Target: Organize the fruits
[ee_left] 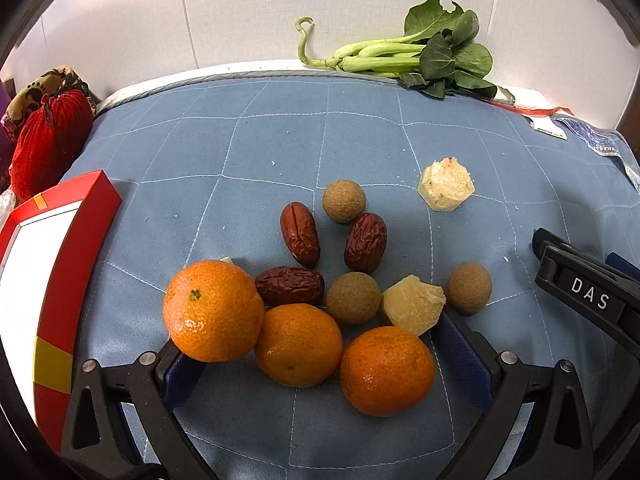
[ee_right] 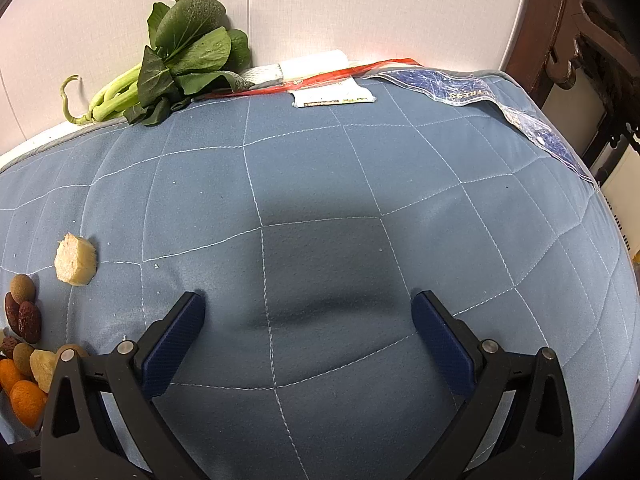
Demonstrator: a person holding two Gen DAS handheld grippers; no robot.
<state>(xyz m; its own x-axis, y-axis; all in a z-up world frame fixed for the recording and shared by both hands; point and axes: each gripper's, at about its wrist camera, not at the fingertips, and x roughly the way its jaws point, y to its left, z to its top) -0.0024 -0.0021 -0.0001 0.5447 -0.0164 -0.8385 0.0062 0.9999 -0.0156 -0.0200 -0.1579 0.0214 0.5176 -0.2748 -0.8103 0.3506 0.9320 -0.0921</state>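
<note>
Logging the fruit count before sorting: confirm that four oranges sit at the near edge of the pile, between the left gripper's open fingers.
Wrong on the count. The left wrist view shows three oranges, not four. They do sit at the pile's near edge, between the open fingers of the left gripper.

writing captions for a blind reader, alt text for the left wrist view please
The open left hand-held gripper hovers over three oranges, red dates, round brown fruits and pale chunks on a blue quilted mat.
</note>
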